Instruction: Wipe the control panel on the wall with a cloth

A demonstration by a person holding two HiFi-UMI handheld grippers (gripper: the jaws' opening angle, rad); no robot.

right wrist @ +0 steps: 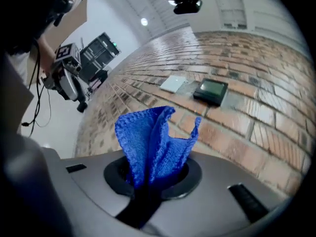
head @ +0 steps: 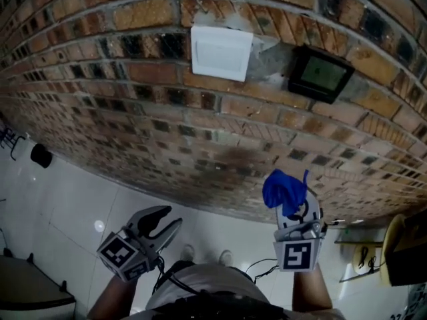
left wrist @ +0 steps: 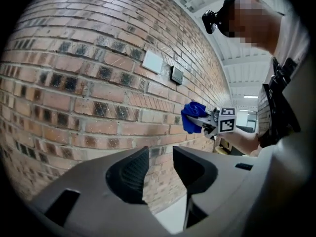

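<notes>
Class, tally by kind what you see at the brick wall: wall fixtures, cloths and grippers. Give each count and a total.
Wall fixtures: 2 (white square plastic plate, black control panel with a screen)
Cloths: 1 (blue woven cloth, clamped in the right gripper)
Grippers: 2 (left gripper, right gripper)
Total: 5

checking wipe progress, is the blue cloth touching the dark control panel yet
No, the blue cloth is clamped in the right tool, apart from the control panel, with bare brick wall between them.
</notes>
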